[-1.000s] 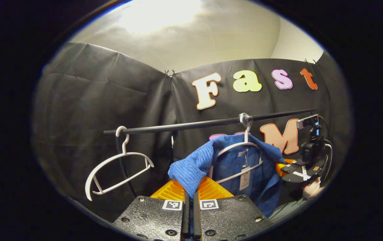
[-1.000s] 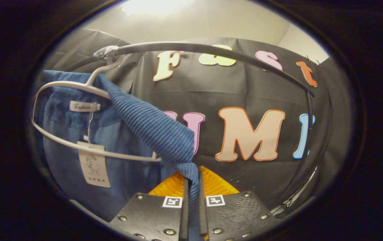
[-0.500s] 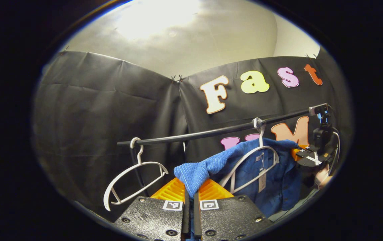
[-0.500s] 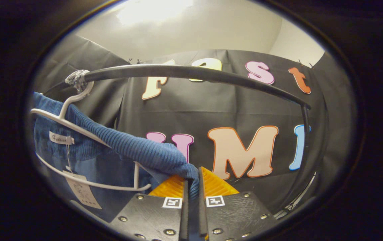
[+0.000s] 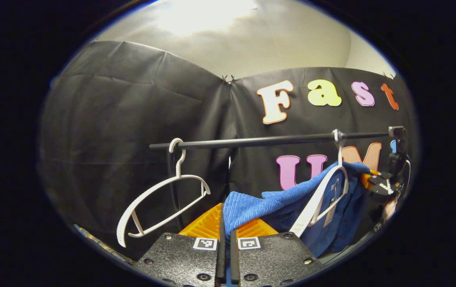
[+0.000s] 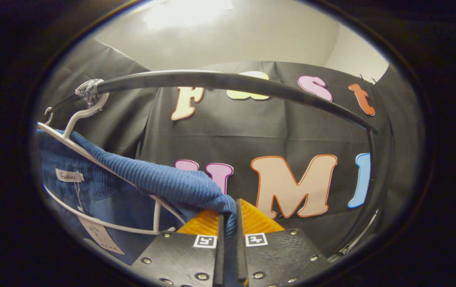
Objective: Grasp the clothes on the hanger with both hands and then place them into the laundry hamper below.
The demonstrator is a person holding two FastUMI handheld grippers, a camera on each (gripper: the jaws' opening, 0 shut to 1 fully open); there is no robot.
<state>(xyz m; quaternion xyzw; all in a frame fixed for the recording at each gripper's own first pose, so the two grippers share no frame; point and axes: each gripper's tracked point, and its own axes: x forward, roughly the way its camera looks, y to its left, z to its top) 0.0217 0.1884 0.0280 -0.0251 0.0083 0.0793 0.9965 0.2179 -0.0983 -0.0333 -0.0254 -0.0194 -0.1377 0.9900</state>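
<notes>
While black cloth wall (image 5: 132,119) backs rail (image 5: 267,140) — both grippers' jaws pinch blue garment (image 6: 164,183).

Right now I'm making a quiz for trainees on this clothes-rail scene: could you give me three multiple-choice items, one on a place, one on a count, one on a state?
1. Where does the bare white hanger hang?
A. near the rail's end
B. on the booth's wall
C. in a claw

2. How many hangers are on the rail?
A. one
B. two
C. four

3. How is the left claw?
A. wide open
B. shut on the blue garment
C. shut on the rail

Key: 1 A, its hook sits by the rail's end in the left gripper view. 2 B, the bare one and the garment's hanger. 3 B, the cloth is pinched between its closed fingers.
</notes>
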